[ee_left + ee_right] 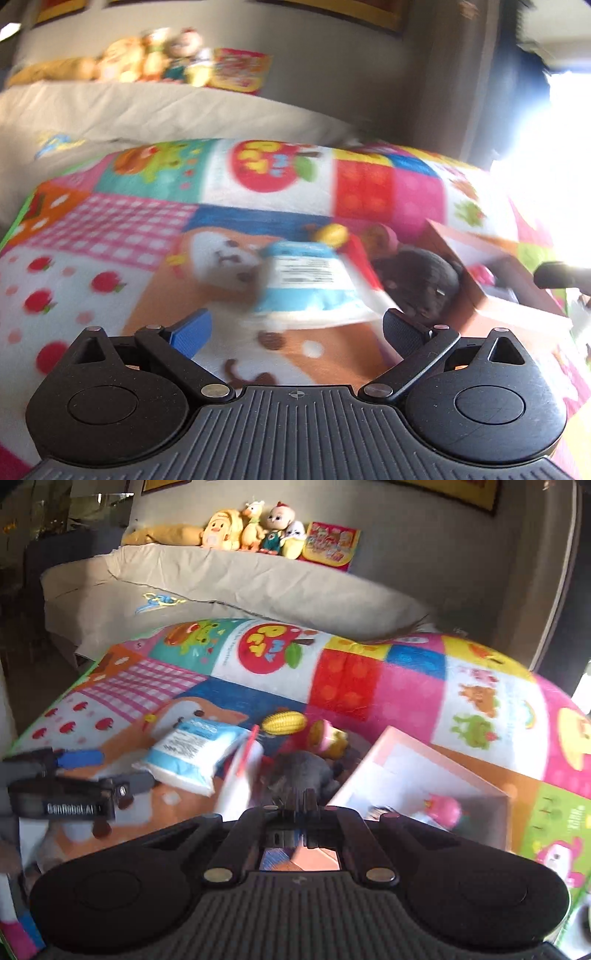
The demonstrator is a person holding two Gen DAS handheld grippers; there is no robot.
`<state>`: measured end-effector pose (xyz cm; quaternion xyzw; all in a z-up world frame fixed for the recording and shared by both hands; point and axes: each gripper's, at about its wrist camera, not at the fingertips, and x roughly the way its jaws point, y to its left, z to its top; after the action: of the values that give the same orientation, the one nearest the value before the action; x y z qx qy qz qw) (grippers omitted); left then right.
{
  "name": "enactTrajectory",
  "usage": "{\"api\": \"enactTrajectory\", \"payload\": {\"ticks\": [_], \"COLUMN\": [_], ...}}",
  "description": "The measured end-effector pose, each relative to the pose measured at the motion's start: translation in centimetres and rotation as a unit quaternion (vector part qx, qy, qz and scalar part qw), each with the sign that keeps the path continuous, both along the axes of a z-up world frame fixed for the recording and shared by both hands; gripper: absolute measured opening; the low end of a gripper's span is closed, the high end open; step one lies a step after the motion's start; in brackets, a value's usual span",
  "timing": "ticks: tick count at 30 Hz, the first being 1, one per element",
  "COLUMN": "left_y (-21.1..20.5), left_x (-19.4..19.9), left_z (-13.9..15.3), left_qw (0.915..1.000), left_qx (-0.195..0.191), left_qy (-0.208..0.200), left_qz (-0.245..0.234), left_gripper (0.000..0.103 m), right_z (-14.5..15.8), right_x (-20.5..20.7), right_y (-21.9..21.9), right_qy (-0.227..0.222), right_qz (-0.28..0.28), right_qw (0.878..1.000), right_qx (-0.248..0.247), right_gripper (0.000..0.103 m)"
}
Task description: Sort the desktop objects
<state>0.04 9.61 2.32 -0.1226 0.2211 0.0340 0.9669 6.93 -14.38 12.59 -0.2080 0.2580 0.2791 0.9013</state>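
Right hand-held gripper (300, 796): jaws together, nothing visibly pinched between them. It is pointing down at the near edge of the box (373, 771), beside the dark plush (303, 771), so it reads as being between picks rather than carrying.

Left hand-held gripper (295, 325): jaws standing wide apart, nothing between them. It is hovering just short of the blue-and-white pack (306, 284), framing it; judged, the wide spread is suiting the pack's broad, soft body.

The pack is lying flat on the patchwork blanket (110, 236), label up. A red-and-white strip (243, 771) is showing beside it, too blurred to identify, and its contact with the pack cannot be told.

Loose things are clustering left of the box: toy corn (283, 722) behind, a pink-and-yellow toy (327, 738) next to it, the dark plush touching or nearly touching the box wall. This heap close to the box is looking like the unsorted stock.

Inside the box, a pink toy (443, 808) is sitting near the far corner, probably already sorted. Much of the floor in view is bare, so room remains.

The box is sitting on the right, the heap on the left; each hand-held gripper is working its own side, judged to keep the reaches short.
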Motion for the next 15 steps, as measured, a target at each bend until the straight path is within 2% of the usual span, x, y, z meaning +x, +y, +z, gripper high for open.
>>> {"api": "enactTrajectory", "payload": {"ticks": [2, 3, 4, 5, 6, 8, 10, 11, 15], "left_y": [-1.8, -2.8, -3.9, -5.0, -6.1, -7.9, -9.2, -9.7, -11.4], "left_x": [0.8, 1.3, 1.8, 2.4, 3.1, 4.9, 6.9, 7.9, 10.6], "left_z": [0.7, 1.1, 1.6, 1.9, 2.0, 1.8, 1.1, 0.7, -0.8], "left_qw": [0.9978, 0.9947, 0.9903, 0.9845, 0.9781, 0.9649, 0.9546, 0.9490, 0.9302], "left_qx": [0.035, 0.056, 0.082, 0.115, 0.150, 0.210, 0.239, 0.250, 0.299], "left_qy": [-0.001, -0.005, -0.011, -0.018, -0.023, -0.016, 0.002, 0.011, 0.028], "left_qz": [-0.056, -0.085, -0.112, -0.131, -0.142, -0.157, -0.178, -0.192, -0.211], "left_gripper": [0.101, 0.101, 0.101, 0.099, 0.093, 0.083, 0.088, 0.094, 0.093], "right_z": [-0.8, -1.5, -2.1, -2.6, -3.2, -4.8, -6.0, -6.6, -8.7], "right_x": [-0.9, -1.1, -1.3, -1.4, -1.6, -1.9, -2.2, -2.1, -1.7], "right_y": [-1.7, -2.7, -3.7, -4.7, -5.6, -7.5, -9.1, -10.0, -12.4], "right_qy": [-0.006, -0.002, 0.005, 0.012, 0.015, 0.022, 0.033, 0.043, 0.072], "right_qz": [-0.013, -0.026, -0.040, -0.055, -0.072, -0.106, -0.133, -0.144, -0.171], "right_qw": [1.000, 1.000, 0.999, 0.998, 0.996, 0.991, 0.986, 0.983, 0.973], "right_qx": [0.006, 0.015, 0.026, 0.040, 0.054, 0.073, 0.092, 0.107, 0.138], "right_gripper": [0.010, 0.023, 0.045, 0.055, 0.064, 0.065, 0.071, 0.073, 0.076]}}
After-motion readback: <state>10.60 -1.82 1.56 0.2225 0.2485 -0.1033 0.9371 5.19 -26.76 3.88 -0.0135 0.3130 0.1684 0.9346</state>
